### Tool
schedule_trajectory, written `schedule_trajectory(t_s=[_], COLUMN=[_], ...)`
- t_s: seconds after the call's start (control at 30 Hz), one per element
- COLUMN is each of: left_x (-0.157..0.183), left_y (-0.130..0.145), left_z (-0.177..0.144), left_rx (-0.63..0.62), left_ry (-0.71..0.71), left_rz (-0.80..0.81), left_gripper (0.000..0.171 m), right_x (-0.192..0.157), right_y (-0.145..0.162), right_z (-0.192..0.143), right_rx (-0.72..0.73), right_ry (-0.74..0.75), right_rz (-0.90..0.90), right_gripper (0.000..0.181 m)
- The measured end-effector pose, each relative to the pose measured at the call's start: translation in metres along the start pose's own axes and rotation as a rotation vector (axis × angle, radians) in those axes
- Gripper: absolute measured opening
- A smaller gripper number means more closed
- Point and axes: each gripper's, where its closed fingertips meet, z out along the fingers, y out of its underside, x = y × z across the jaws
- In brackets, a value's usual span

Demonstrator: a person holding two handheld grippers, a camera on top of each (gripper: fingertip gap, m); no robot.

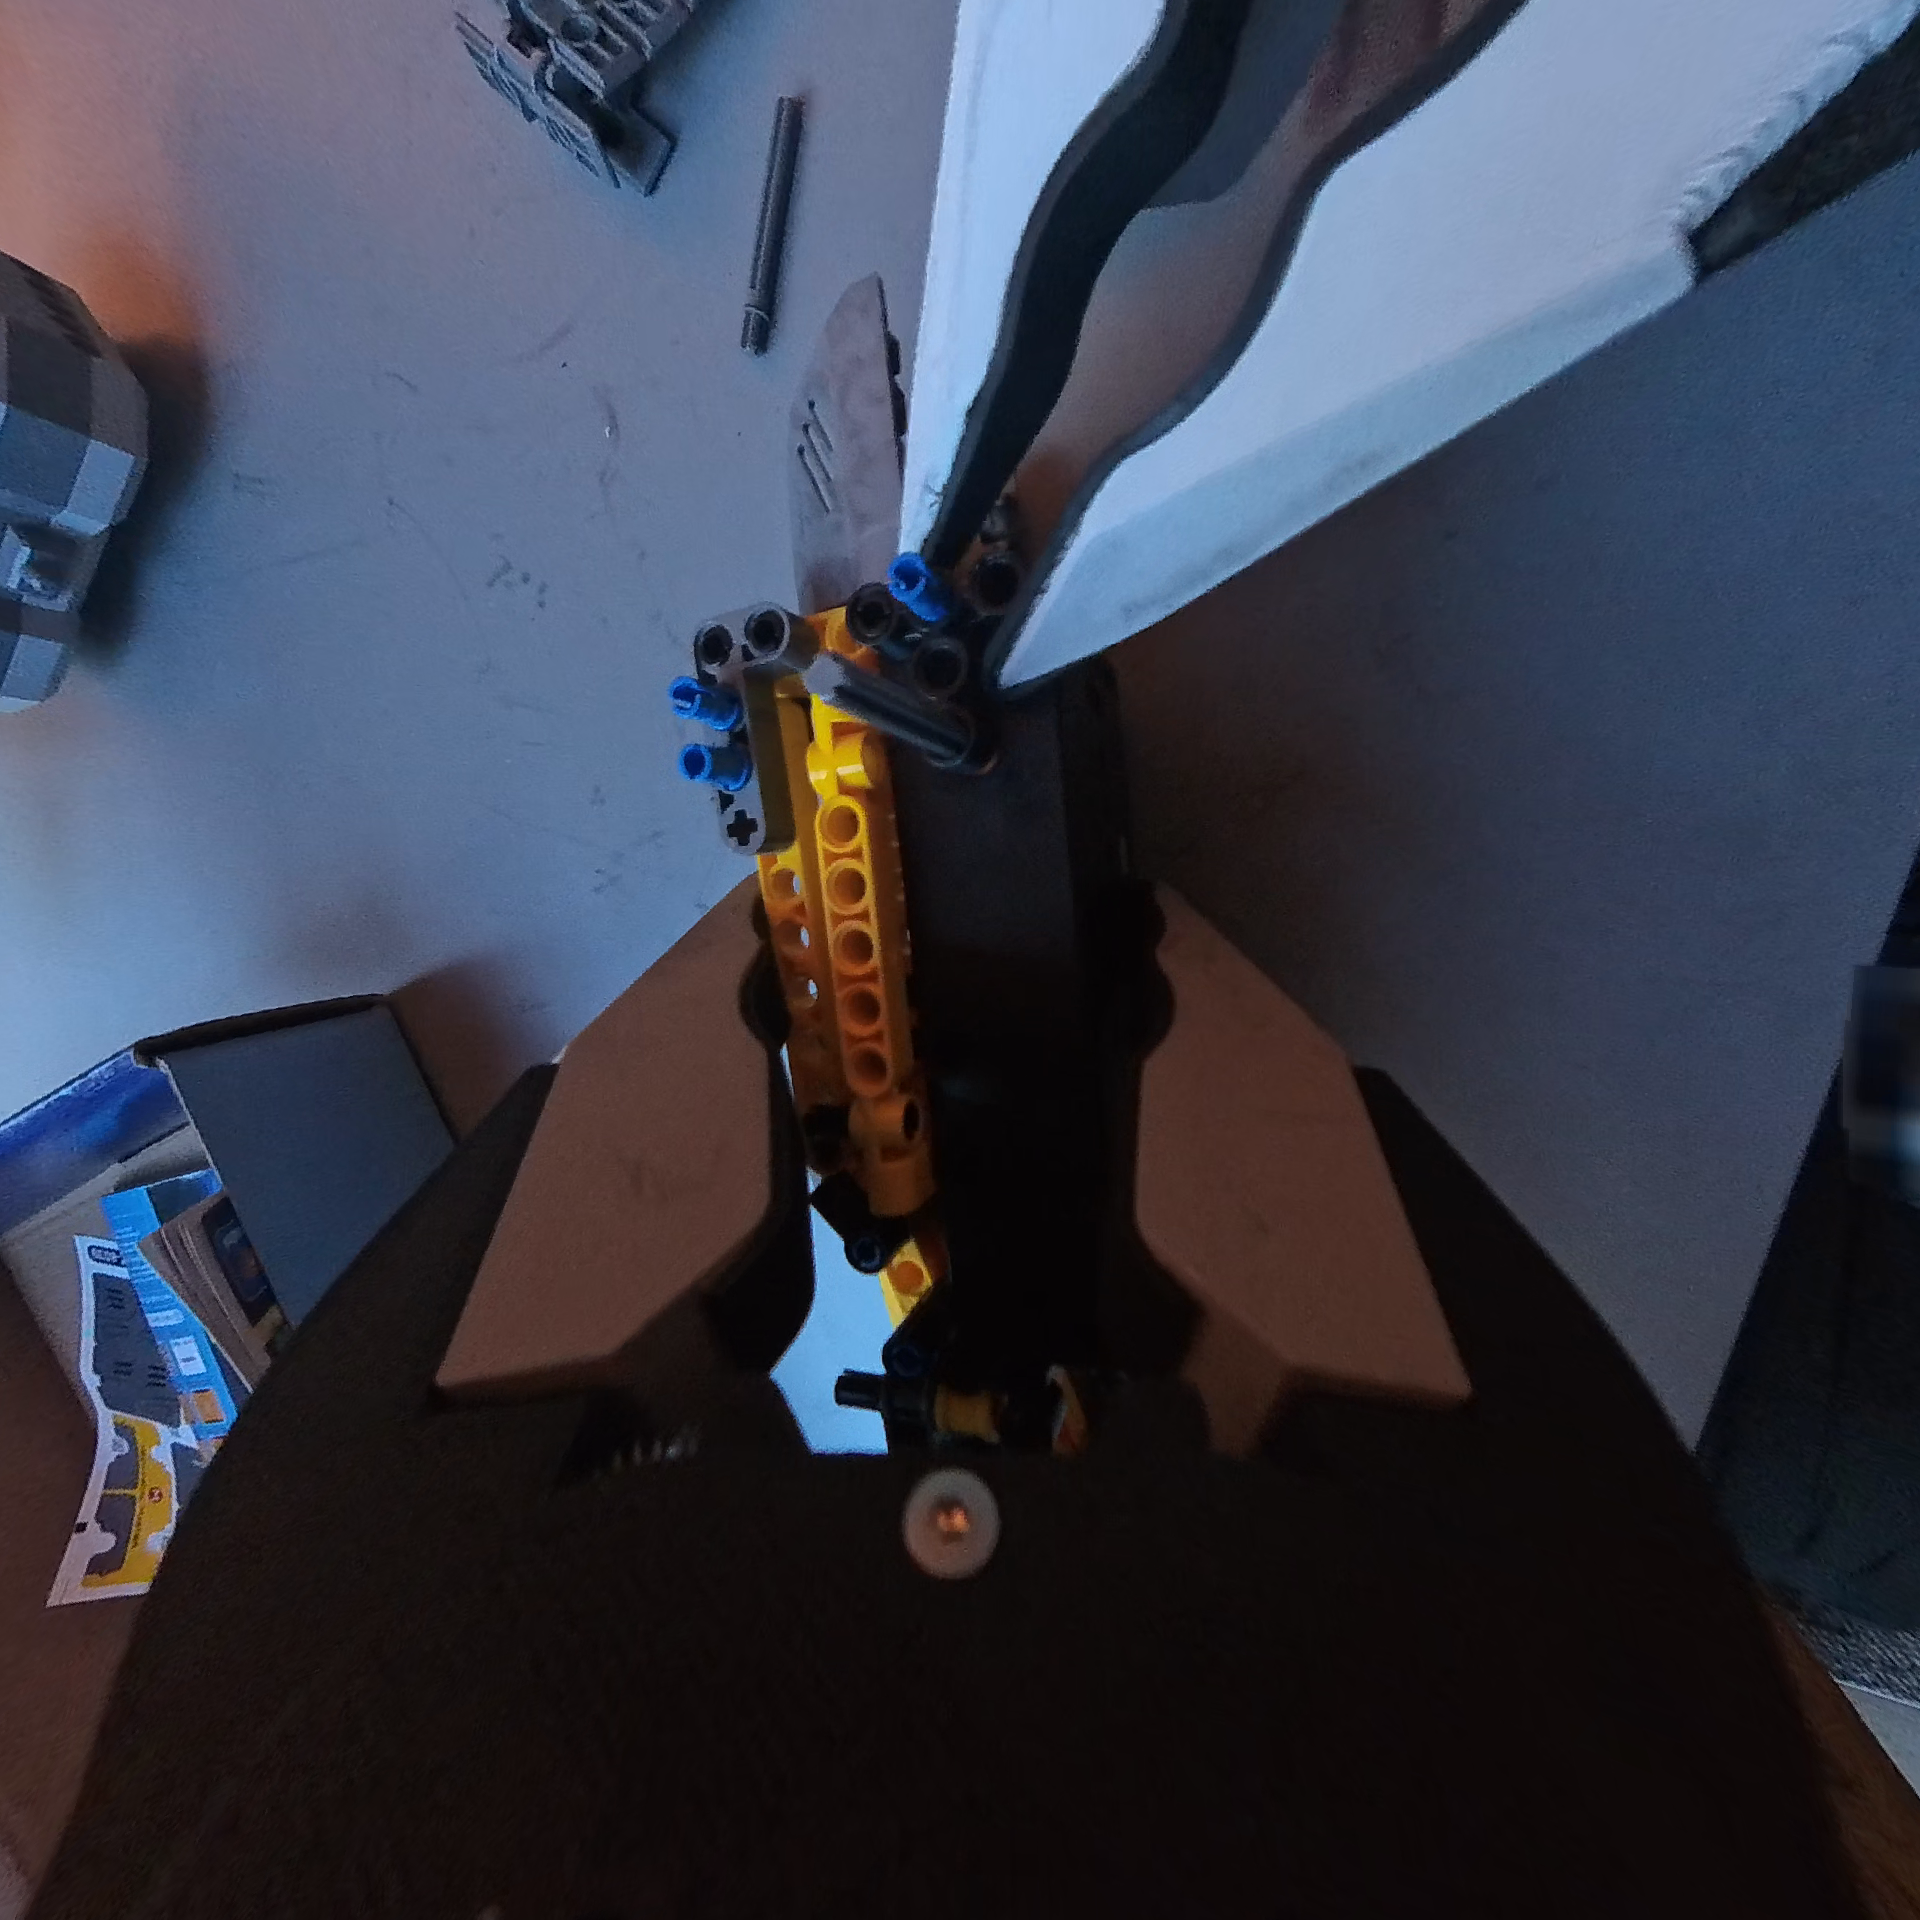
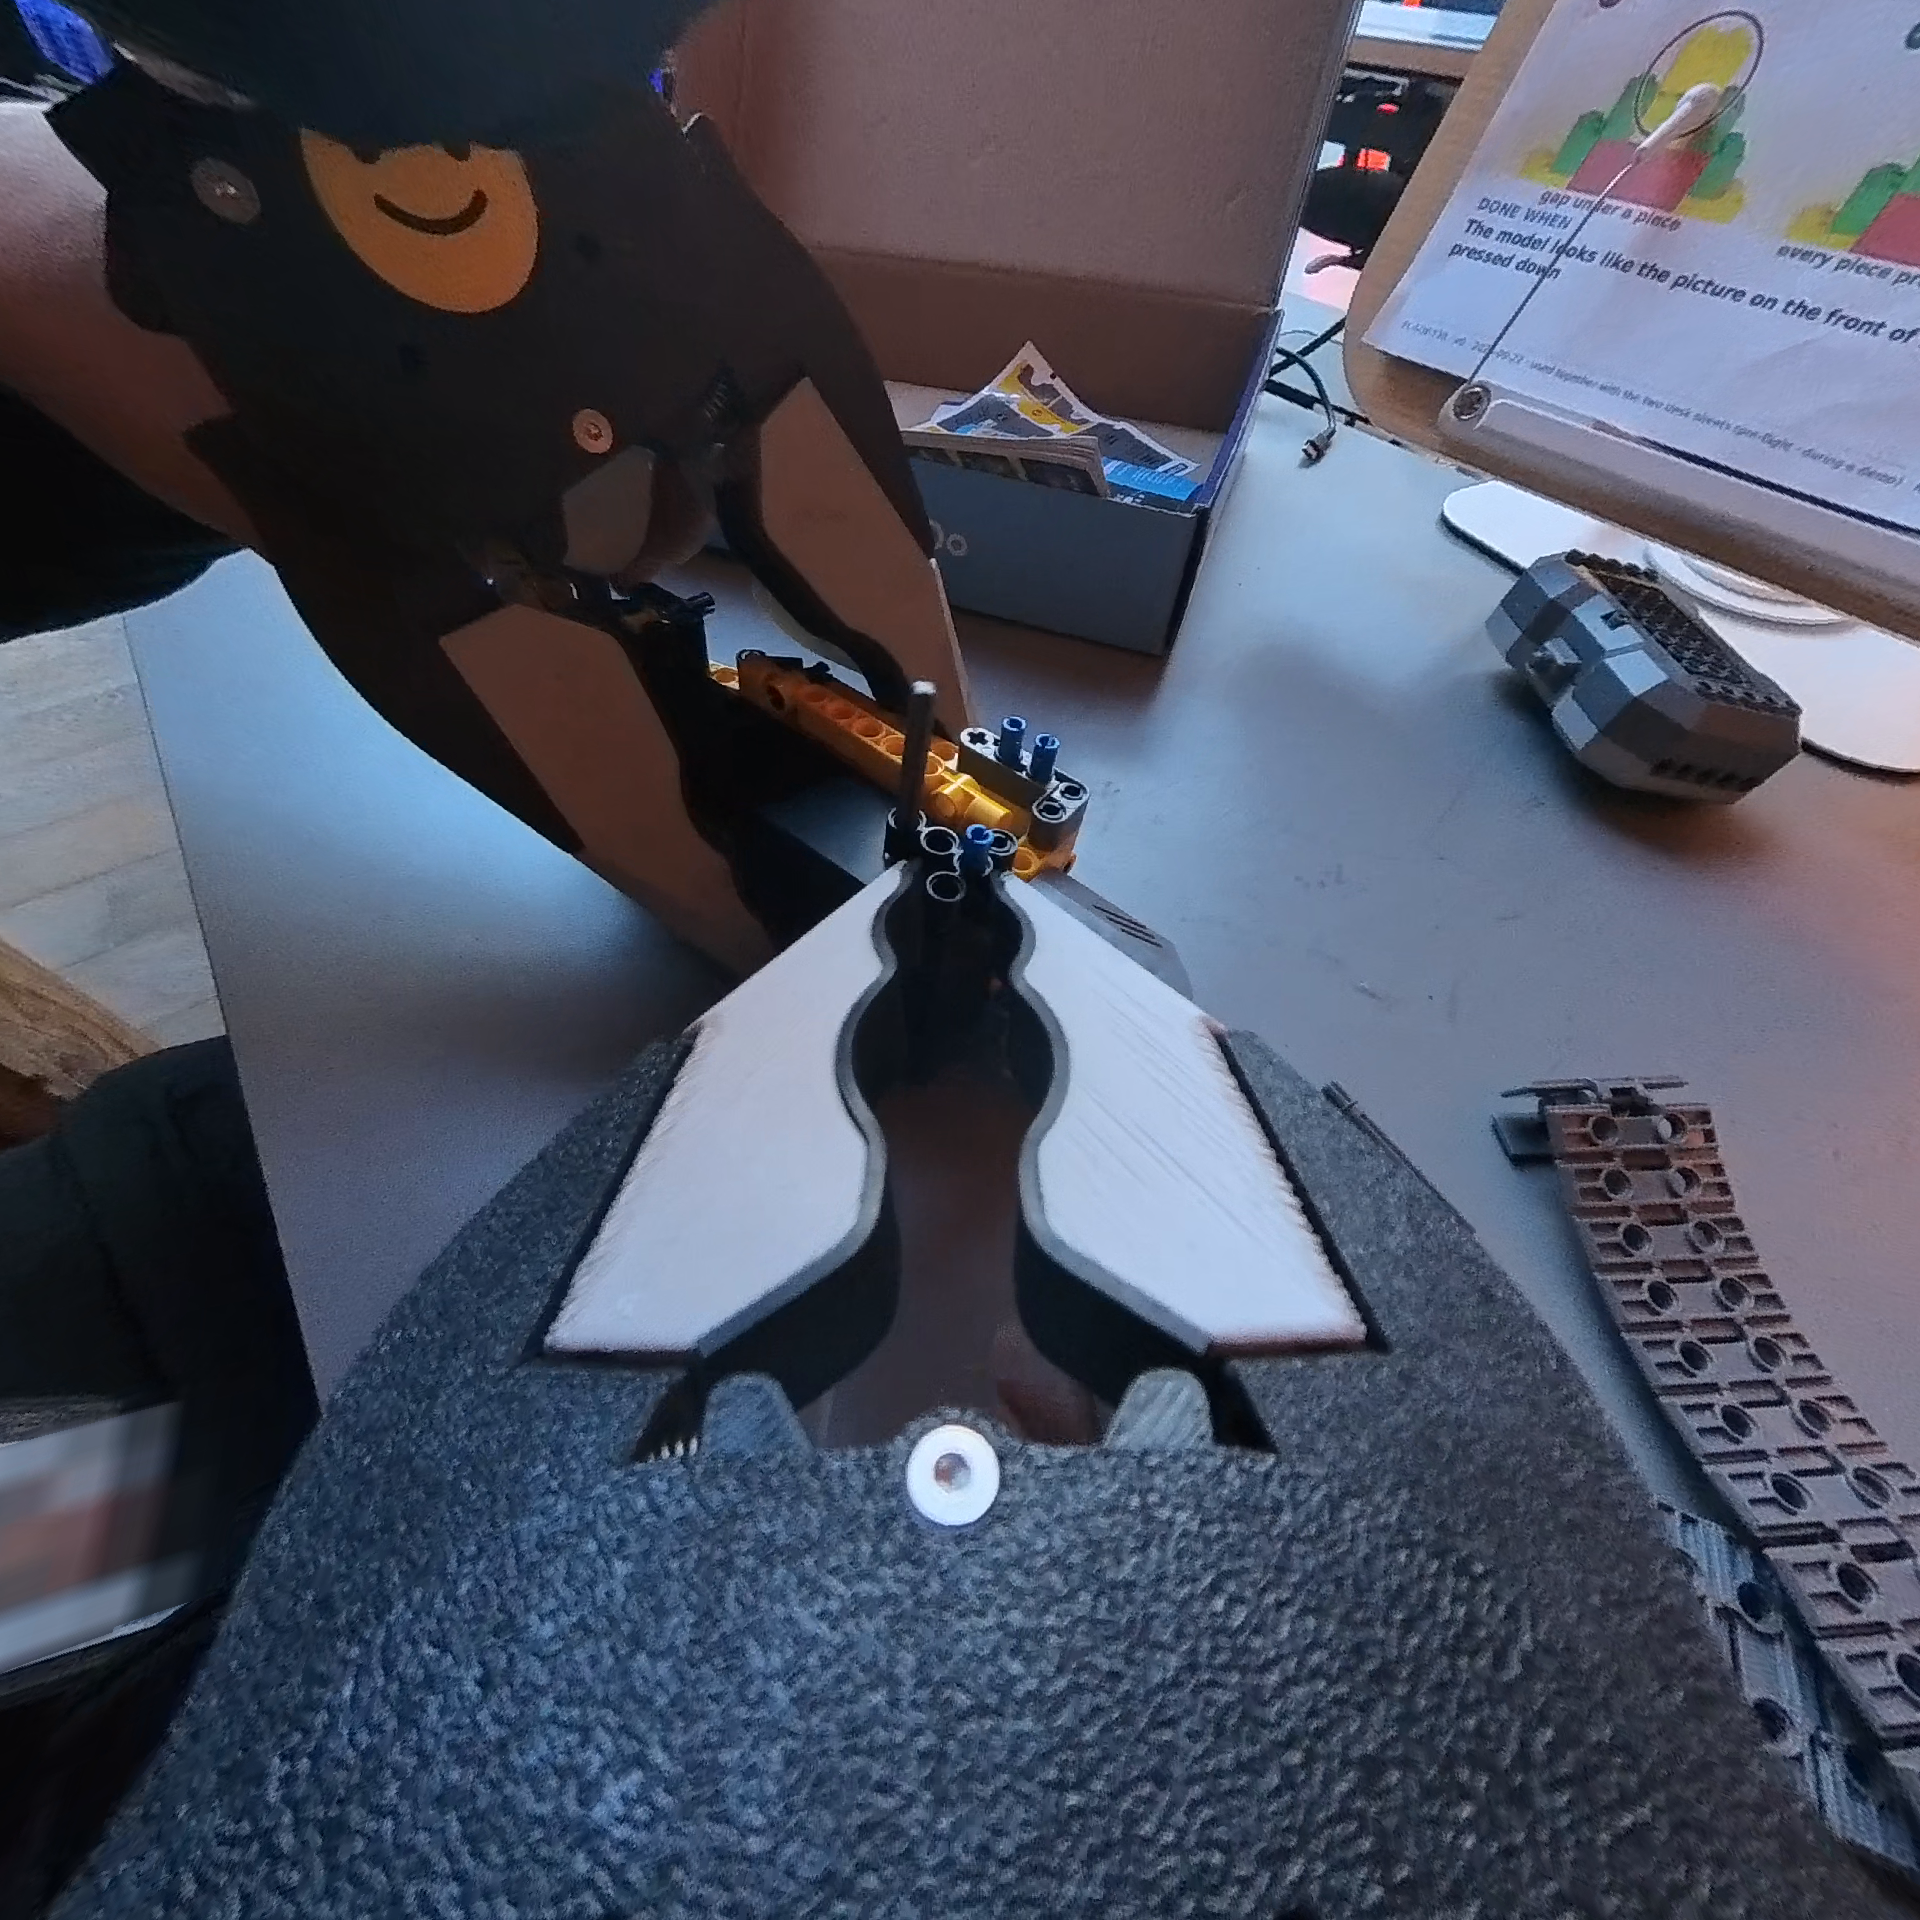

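1. The left gripper (image 1: 935,935) has a toy beam assembly (image 1: 852,935) lying lengthwise between its fingers, reaching past their tips.
2. The right gripper (image 2: 951,883) meets the far end of that assembly head-on, its tips closed around a small connector piece (image 2: 948,857).
3. Right of the right gripper, a toy track strip (image 2: 1725,1351) lies on the table (image 2: 1299,831).
4. Farther ahead and right sit a brick block (image 2: 1642,675) and an instruction sheet (image 2: 1683,208).
5. Behind the left gripper stands an open box (image 2: 1060,520) with leaflets (image 2: 1039,426) in it.
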Motion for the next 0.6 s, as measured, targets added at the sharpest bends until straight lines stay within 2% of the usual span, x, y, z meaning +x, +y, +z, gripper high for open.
schedule_trajectory(t_s=[0.43, 0.5, 0.53, 0.6], left_x=[0.001, 0.001, 0.001, 0.001], left_y=[-0.003, -0.003, -0.003, -0.003], left_z=[0.001, 0.001, 0.001, 0.001], left_rx=[0.006, 0.005, 0.004, 0.005], left_ry=[0.01, 0.005, 0.004, 0.002], left_rz=[-0.016, -0.013, -0.012, -0.009], left_gripper=[0.065, 0.065, 0.065, 0.065], right_x=[0.003, 0.006, 0.01, 0.017], right_y=[-0.002, -0.011, -0.018, -0.021], right_z=[-0.003, -0.01, -0.017, -0.023], right_rx=[0.024, 0.098, 0.153, 0.169], right_ry=[-0.074, -0.101, -0.098, -0.107], right_rz=[0.064, 0.087, 0.087, 0.088], right_gripper=[0.008, 0.006, 0.0, 0.0])
